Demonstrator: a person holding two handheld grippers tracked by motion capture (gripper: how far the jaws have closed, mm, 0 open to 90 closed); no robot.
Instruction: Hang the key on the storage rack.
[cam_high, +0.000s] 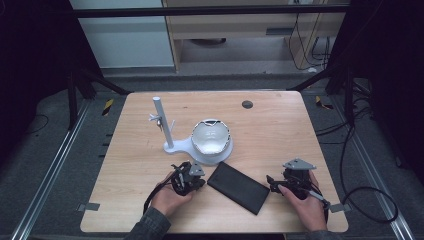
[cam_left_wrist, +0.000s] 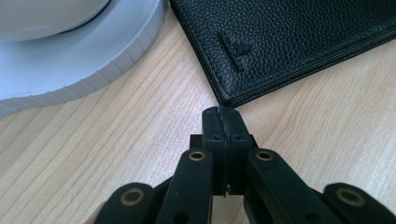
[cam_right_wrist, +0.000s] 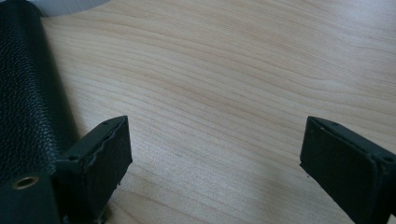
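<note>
**Both grippers flanked the wallet**

A white stand (cam_high: 169, 131) with an upright post stood left of centre on the table (cam_high: 280, 125), a pale bowl (cam_high: 210, 136) resting on its round base. Near it on the left, the left gripper (cam_high: 199, 181) lay low over the wood, its jaws clenched together on nothing, tips just short of the corner of the wallet (cam_high: 238, 187). The black, grained wallet lay flat and aslant near the front edge, between the two grippers. At the right, the right gripper (cam_high: 270, 182) sat with jaws released wide, one jaw just beside the wallet's right end, bare wood between them.
</note>
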